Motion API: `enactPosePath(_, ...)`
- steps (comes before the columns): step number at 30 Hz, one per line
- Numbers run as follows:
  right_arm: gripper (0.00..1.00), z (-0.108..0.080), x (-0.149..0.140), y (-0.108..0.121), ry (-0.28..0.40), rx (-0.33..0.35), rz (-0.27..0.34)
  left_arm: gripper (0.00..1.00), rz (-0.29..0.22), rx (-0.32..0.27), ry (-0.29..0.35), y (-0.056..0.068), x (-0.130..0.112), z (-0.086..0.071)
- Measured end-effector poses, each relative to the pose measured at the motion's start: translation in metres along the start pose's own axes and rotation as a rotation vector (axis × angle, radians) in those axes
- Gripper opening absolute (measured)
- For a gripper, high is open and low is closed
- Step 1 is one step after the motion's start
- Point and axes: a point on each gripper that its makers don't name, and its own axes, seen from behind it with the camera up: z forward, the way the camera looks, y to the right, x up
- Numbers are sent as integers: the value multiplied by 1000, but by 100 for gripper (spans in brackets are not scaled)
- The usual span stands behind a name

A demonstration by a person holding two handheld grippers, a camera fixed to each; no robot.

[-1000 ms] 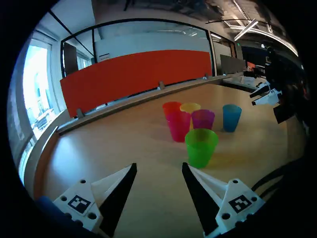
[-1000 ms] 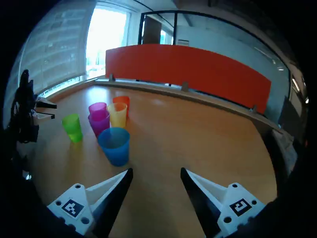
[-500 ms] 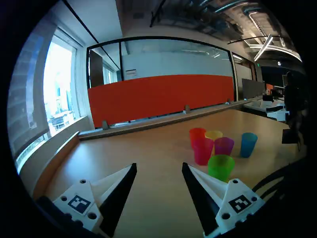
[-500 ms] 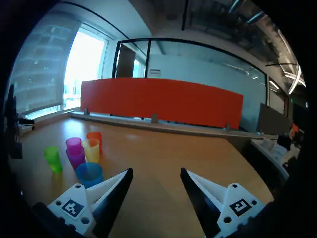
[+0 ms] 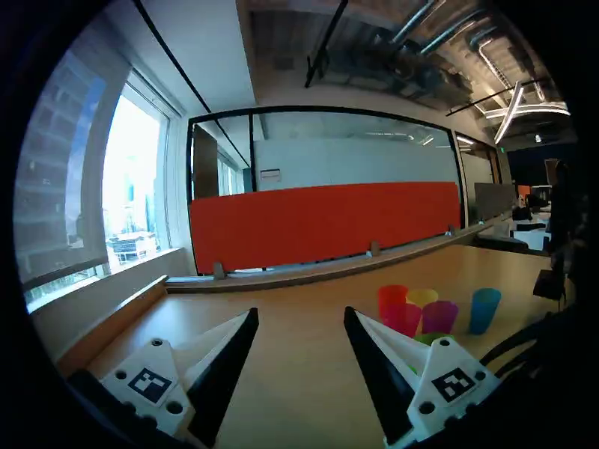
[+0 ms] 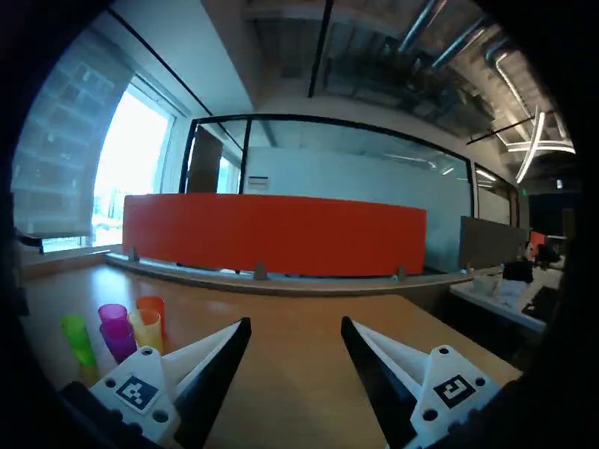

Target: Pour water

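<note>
In the left gripper view our left gripper (image 5: 299,337) stands open and empty. Bare tabletop (image 5: 292,303) runs to the orange partition (image 5: 322,224), and we count six cups (image 5: 440,316) at right. In the right gripper view our right gripper (image 6: 296,337) gapes empty, with five cups (image 6: 146,328) at left and open tabletop (image 6: 419,322) ahead.

Six translucent plastic cups stand upright, mouths up, bunched on the counter (image 5: 299,359) at 4 o'clock in the left gripper view. Orange cup (image 5: 391,296) and yellow cup (image 5: 423,297) are at the back, pink cup (image 5: 405,319) and purple cup (image 5: 441,316) in front. Blue cup (image 5: 484,310) stands just apart at the bunch's 3 o'clock. Green cup (image 5: 424,338) is nearest, only its rim showing. Contents can't be told.
</note>
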Motion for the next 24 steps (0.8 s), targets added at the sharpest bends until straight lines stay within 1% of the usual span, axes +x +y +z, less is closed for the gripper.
enactPosePath(2, 93, 2, 1, 1, 12, -12, 12, 84, -18, 12, 20, -1, 3, 2)
enactPosePath(5, 93, 3, 5, 1, 36, -20, 28, 84, -40, 17, 31, 0, 1, 5)
enactPosePath(9, 93, 4, 7, 1, 48, -23, 41, 84, -50, 30, 31, -2, -2, 9)
enactPosePath(14, 93, 5, 4, 1, 39, -31, 45, 84, -42, 64, 31, -8, -6, 13)
enactPosePath(20, 93, 8, -2, -4, 20, -30, 43, 84, -17, 75, 49, -5, -4, 18)
enactPosePath(24, 93, 9, -3, -7, 9, -34, 31, 84, -11, 93, 63, -4, -4, 21)
